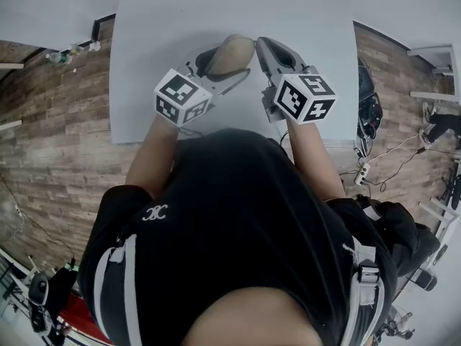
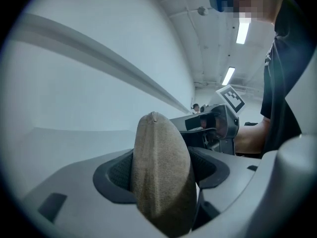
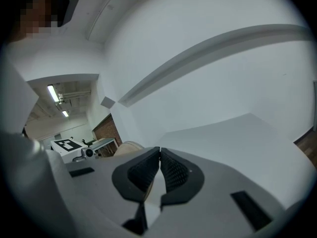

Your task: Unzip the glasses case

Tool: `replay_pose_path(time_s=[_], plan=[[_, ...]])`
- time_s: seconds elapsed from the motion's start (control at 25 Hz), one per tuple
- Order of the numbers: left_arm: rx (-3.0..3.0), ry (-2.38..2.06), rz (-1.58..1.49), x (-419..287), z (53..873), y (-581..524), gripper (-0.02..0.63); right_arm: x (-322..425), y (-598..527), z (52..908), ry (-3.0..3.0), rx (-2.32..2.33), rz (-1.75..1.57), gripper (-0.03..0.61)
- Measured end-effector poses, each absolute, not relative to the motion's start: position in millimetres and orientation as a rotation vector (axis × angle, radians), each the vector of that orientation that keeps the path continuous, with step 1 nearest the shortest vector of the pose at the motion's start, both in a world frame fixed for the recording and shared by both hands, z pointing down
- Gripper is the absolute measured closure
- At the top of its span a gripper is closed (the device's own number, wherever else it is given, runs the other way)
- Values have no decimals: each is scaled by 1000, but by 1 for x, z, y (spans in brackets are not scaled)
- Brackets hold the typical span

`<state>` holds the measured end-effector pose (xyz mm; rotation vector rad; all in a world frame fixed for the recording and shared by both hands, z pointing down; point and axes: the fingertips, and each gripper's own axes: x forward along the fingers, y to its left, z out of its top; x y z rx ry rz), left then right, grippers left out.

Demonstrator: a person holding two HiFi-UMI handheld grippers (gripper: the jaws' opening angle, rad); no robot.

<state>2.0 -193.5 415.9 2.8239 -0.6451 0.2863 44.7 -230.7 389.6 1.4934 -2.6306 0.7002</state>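
Left gripper (image 2: 166, 171) first: its jaws are clamped on the glasses case (image 2: 159, 152), a tan fabric one, with the dark pads pressing on both of its sides and its rounded end poking up past them. The right gripper (image 3: 159, 168) has its jaws closed tip to tip. A sliver of tan shows just behind them, but I can't tell if anything is actually pinched in there. In the head view both grippers meet at the case over a plain pale grey surface (image 1: 216, 9), and I can't tell whether the case sits on it or hangs just above. Around the surface there's a wood-plank floor (image 1: 57, 121), with cables and a power strip (image 1: 364, 171) off to the right side. The gripper views add what the head view can't see: the left one catches the ceiling strip lights (image 2: 242, 31) and the other gripper just beyond the case, while the right one picks up a patch of brick wall (image 3: 106, 130) further back. Only the head view shows my black top (image 1: 245, 215) and both marker cubes together.
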Motion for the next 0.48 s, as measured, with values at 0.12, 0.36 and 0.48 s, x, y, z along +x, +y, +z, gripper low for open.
replay_pose_path(time_s=[0.12, 0.36, 0.48], plan=[[2774, -647, 217, -2, 414, -193, 293, 41, -228, 393, -2633, 1461, 692, 555], [2652, -664, 65, -19, 409, -191, 293, 25, -220, 398, -2658, 1374, 705, 557], [2582, -666, -25, -30, 405, -194, 293, 15, -217, 399, -2669, 1335, 698, 558]])
